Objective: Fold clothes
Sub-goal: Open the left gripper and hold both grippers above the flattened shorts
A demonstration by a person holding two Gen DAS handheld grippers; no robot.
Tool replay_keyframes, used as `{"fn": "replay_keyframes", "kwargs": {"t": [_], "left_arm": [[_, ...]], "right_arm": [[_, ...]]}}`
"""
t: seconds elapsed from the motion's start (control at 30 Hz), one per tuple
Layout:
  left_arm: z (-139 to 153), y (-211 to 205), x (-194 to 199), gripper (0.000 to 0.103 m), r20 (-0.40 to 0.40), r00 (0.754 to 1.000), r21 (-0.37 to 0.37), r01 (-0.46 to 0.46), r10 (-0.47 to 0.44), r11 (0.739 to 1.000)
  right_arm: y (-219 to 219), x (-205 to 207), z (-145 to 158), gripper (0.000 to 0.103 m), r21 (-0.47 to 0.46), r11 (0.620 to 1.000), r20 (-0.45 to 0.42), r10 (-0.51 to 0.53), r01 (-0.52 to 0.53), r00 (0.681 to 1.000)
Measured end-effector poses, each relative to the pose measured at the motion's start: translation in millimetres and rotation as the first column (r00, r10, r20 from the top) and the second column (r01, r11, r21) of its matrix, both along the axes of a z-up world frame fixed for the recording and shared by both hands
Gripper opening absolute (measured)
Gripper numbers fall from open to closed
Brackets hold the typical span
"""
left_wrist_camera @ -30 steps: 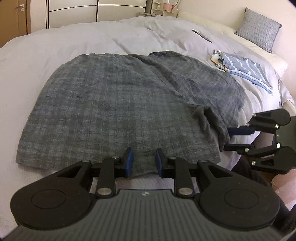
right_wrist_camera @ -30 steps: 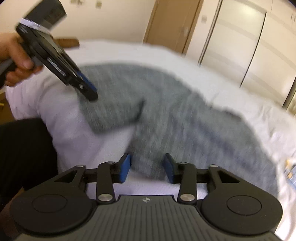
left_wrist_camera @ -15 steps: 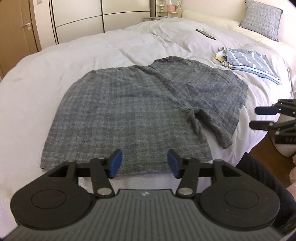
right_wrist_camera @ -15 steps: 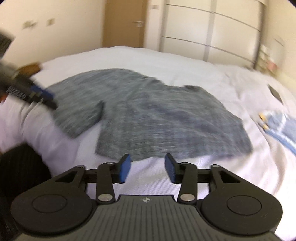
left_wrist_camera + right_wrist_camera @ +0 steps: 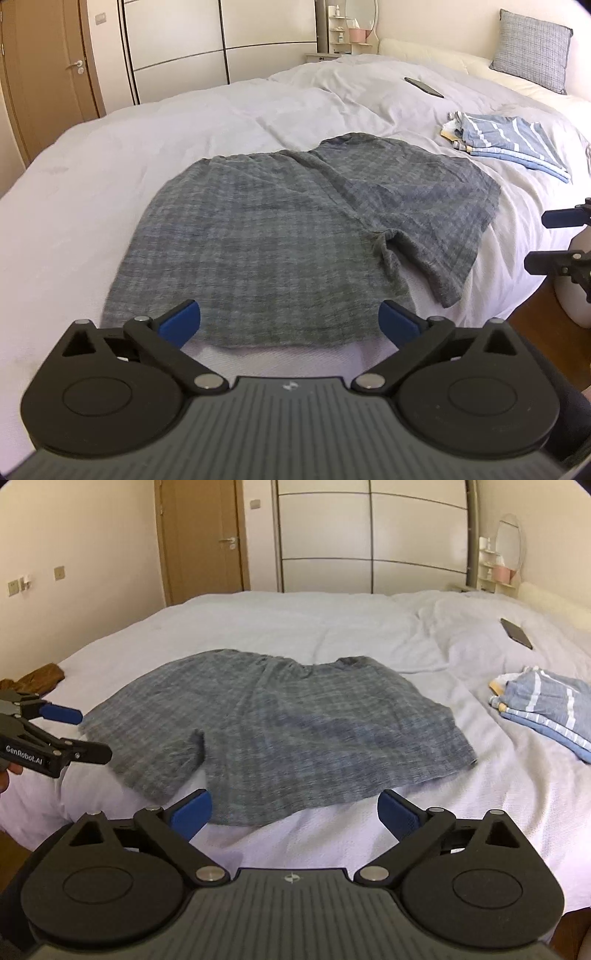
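Observation:
A grey checked shirt [image 5: 295, 236] lies spread flat on the white bed, one sleeve reaching toward the bed's edge; it also shows in the right wrist view [image 5: 280, 731]. My left gripper [image 5: 290, 323] is wide open and empty, just short of the shirt's near hem. My right gripper [image 5: 294, 810] is wide open and empty, above the bedsheet near the shirt's side edge. Each gripper shows in the other's view: the right gripper [image 5: 554, 240] at the far right, the left gripper [image 5: 70, 734] at the far left by the sleeve.
A folded pile of blue striped clothes [image 5: 509, 144] lies on the bed beyond the shirt, also in the right wrist view [image 5: 546, 705]. A dark phone [image 5: 423, 86] lies farther back. A grey pillow [image 5: 532, 50] sits at the head. Wardrobe doors [image 5: 369, 535] stand behind.
Both grippers have opened wide and pulled back from the shirt. The right gripper has swung round the bed corner to face the shirt's side. The shirt lies still.

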State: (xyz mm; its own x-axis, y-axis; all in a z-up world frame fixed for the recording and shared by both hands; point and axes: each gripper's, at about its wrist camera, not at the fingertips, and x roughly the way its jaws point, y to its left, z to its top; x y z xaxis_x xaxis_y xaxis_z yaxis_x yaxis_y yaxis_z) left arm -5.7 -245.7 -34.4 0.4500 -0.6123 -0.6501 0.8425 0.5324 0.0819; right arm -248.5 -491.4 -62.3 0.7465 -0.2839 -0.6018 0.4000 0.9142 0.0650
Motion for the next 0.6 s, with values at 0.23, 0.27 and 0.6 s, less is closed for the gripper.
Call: {"fn": "replay_keyframes", "kwargs": {"t": [0.23, 0.27, 0.6], "left_arm": [[7, 29, 12, 0.102, 0.012, 1.0, 0.011, 0.0, 0.0, 1.0], [8, 34, 14, 0.102, 0.014, 1.0, 0.007, -0.003, 0.003, 1.0], [2, 66, 24, 0.102, -0.024, 0.997, -0.053, -0.076, 0.075, 0.996]], "right_arm": [[23, 17, -1, 0.099, 0.047, 0.998, -0.005, -0.034, 0.034, 0.999], [27, 20, -2, 0.099, 0.049, 0.998, -0.007, -0.04, 0.04, 0.999], [60, 47, 2, 0.099, 0.015, 0.999, -0.082, -0.033, 0.035, 0.996]]}}
